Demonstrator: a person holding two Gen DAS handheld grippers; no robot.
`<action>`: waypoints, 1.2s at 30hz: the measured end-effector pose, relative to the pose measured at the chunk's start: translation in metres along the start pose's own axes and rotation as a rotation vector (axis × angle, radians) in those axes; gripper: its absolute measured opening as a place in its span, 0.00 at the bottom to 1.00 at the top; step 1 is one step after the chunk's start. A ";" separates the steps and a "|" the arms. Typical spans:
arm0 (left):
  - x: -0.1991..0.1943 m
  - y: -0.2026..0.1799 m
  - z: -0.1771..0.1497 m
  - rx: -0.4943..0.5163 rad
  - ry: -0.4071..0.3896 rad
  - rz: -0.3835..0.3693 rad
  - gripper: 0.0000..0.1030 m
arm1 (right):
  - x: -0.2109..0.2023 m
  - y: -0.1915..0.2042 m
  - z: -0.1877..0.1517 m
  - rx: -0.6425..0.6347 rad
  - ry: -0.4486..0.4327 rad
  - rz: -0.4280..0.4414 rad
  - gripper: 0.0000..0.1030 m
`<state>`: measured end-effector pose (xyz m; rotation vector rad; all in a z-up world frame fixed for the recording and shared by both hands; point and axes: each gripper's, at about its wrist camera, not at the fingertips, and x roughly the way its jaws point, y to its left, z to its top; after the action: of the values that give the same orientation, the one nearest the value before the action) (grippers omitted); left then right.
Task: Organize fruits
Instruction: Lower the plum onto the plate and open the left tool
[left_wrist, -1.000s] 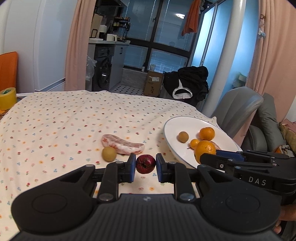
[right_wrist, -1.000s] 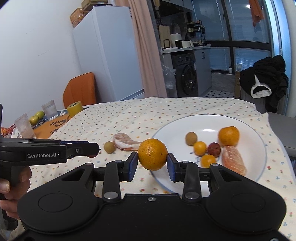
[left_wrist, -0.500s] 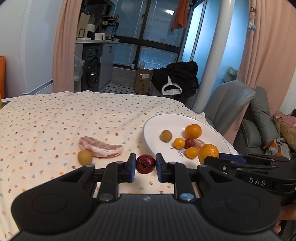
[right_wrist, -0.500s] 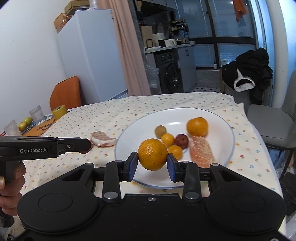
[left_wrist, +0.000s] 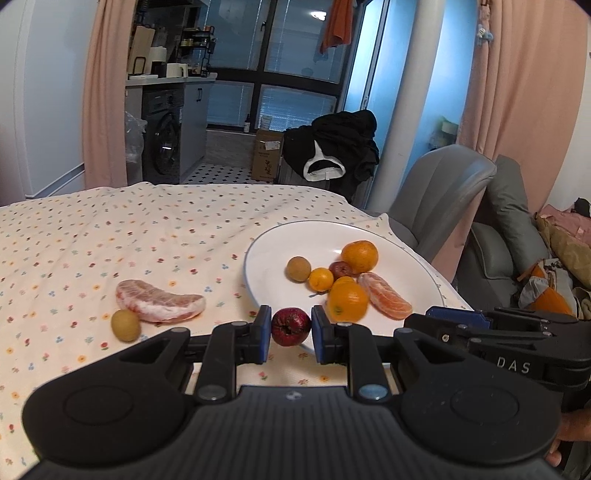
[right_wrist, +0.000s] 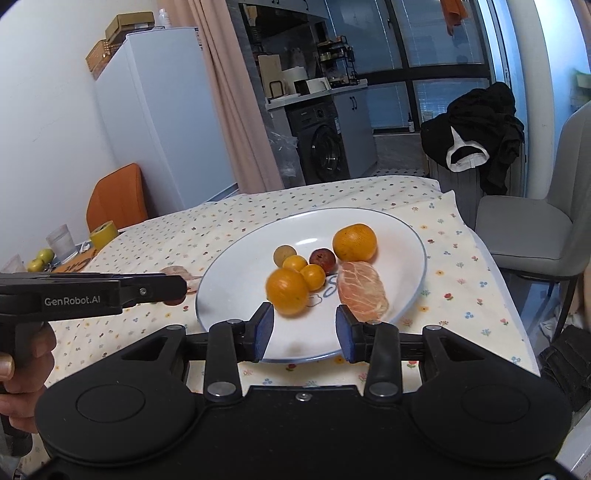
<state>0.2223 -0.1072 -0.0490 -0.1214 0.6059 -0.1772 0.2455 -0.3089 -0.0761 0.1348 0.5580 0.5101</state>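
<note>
Red fruit (left_wrist: 290, 326) clamped in left gripper (left_wrist: 288, 334), right gripper (right_wrist: 305, 330) spread, orange (right_wrist: 287, 290) on plate (right_wrist: 236, 280)

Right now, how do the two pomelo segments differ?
One pomelo segment lies on the tablecloth, long and curved; the other segment lies on the plate, shorter and plumper. The cloth one sits by a small brown fruit; the plate one by oranges. Both are peeled and pink.

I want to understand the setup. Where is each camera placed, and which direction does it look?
Left wrist: behind the left gripper, which holds a dark red fruit, facing plate and windows.
Right wrist: behind the open right gripper, above the plate's near rim; a hand shows.
Shared: plate, released orange, each other's gripper.
</note>
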 end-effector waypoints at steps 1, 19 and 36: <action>0.001 -0.002 0.000 0.003 0.002 -0.002 0.21 | 0.000 -0.001 0.000 0.002 0.000 -0.001 0.38; 0.013 -0.018 0.006 0.010 -0.004 -0.035 0.24 | -0.004 -0.004 0.000 -0.002 -0.007 -0.002 0.44; -0.017 0.019 0.006 -0.033 -0.004 0.045 0.44 | 0.002 0.021 0.002 -0.027 -0.009 0.040 0.52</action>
<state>0.2145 -0.0853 -0.0382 -0.1395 0.6077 -0.1240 0.2392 -0.2900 -0.0695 0.1228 0.5405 0.5556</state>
